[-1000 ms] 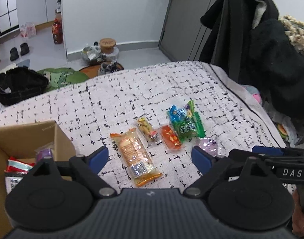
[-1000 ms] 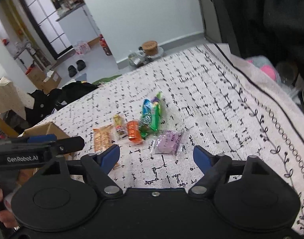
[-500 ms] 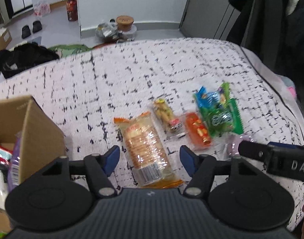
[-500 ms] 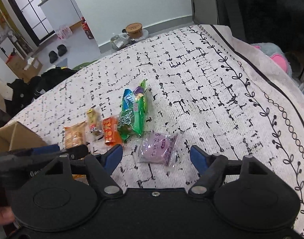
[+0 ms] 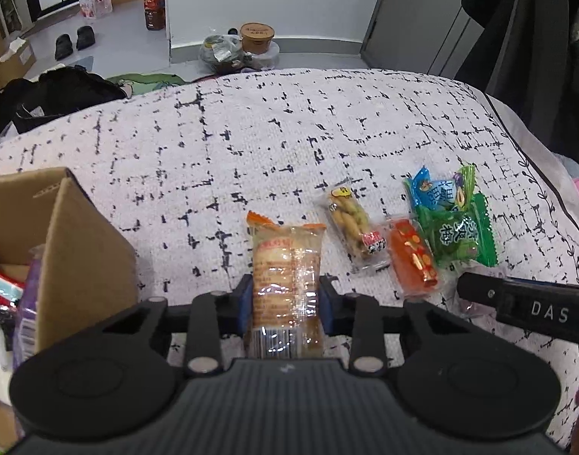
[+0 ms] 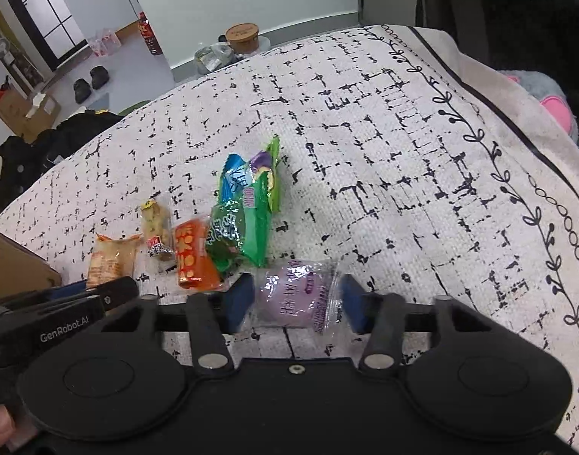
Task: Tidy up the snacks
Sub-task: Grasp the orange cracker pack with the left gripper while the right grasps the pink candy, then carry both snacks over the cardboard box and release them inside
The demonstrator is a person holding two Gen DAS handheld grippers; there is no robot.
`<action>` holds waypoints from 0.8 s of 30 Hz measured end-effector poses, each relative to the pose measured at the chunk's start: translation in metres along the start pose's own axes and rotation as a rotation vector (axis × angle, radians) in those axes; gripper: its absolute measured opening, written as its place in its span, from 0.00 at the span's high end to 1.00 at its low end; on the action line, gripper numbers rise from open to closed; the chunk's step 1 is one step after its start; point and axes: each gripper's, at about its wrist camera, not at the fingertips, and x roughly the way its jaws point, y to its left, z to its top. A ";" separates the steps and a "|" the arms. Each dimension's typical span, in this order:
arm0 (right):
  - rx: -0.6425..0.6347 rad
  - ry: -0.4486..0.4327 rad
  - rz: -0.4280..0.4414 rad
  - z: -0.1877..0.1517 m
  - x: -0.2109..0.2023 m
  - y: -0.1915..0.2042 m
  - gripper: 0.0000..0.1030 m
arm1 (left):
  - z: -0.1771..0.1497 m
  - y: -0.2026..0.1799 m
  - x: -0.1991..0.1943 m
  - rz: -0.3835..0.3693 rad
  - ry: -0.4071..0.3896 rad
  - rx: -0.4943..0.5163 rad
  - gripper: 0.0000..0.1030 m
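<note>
Currently, I have the left claw (image 5: 285,305) closed on the clear-wrapped pack of round crackers with orange ends (image 5: 285,265); both blue pads (image 5: 245,303) press against its sides, and the pack lies flat on the white bedspread with the black broken-grid pattern (image 5: 289,132).

The right claw (image 6: 295,303) straddles the clear packet holding a pale purple pastry (image 6: 295,297). Its left pad touches the wrapper. The right pad is blurred and sits at the crinkled wrapper edge, so I cannot tell whether the grip is complete.

Remaining items on the bedspread, left wrist view, left to right:
- clear packet of yellow twisted snacks (image 5: 355,227), just beside the cracker pack;
- small orange-red wrapped bar (image 5: 414,261), touching the green packets;
- green plastic packet with white characters (image 5: 460,239), overlapped at its far end by a blue-and-green packet (image 5: 437,189).

The open brown cardboard box (image 5: 80,250) stands to the left of the cracker pack, with several wrapped snacks inside it.

In the left wrist view, the right claw's black finger marked "DAS" (image 5: 532,309) enters from the right, near the orange-red bar.
</note>
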 end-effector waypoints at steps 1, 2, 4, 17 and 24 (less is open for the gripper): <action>-0.015 -0.004 -0.007 0.000 -0.002 0.002 0.63 | 0.000 0.001 -0.002 0.002 -0.006 -0.002 0.68; -0.023 -0.011 -0.015 -0.001 -0.004 0.003 0.65 | -0.001 0.001 -0.004 -0.001 -0.009 -0.003 0.68; -0.014 -0.016 -0.010 -0.002 -0.007 0.001 0.67 | -0.001 0.002 -0.009 -0.007 -0.018 -0.004 0.68; -0.034 -0.075 0.010 -0.020 -0.047 0.002 0.68 | -0.009 0.000 -0.059 -0.074 -0.088 0.044 0.68; -0.082 -0.164 0.055 -0.026 -0.078 0.025 0.69 | -0.005 0.018 -0.099 -0.134 -0.145 0.032 0.68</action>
